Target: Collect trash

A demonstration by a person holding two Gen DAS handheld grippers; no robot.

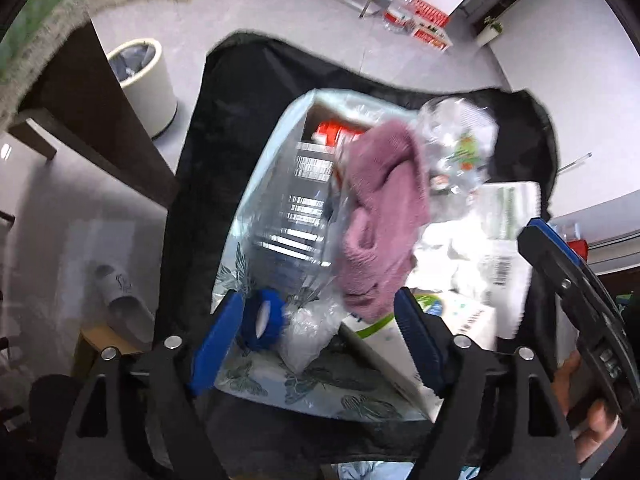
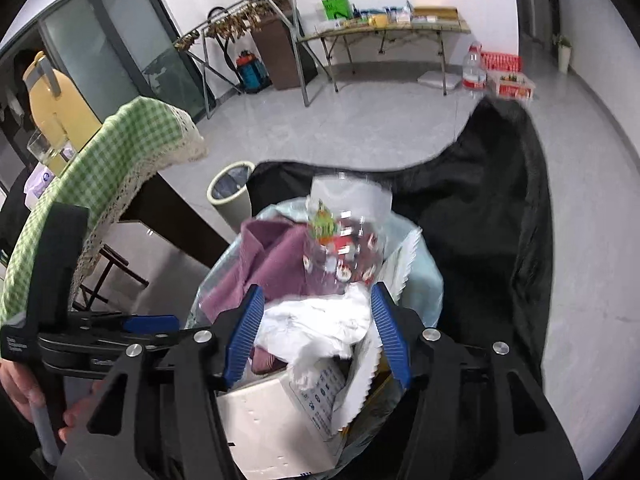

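Note:
A black trash bag (image 1: 224, 128) stands open below both grippers and also shows in the right wrist view (image 2: 500, 208). It is full of trash: a mauve cloth (image 1: 380, 216), a crushed clear plastic bottle (image 1: 456, 144), a large clear bottle with a blue cap (image 1: 262, 318), white paper (image 2: 320, 328) and cartons (image 2: 276, 424). My left gripper (image 1: 320, 340) is open over the blue cap and crumpled plastic. My right gripper (image 2: 316, 336) is open over the white paper, and its body shows at the right of the left wrist view (image 1: 576, 300).
A white waste bin (image 1: 144, 80) stands on the grey floor by a dark table with a green checked cloth (image 2: 108, 168). A slipper (image 1: 120, 300) lies on the floor. A folding table (image 2: 384, 28), a water jug (image 2: 474, 68) and red crates stand at the far wall.

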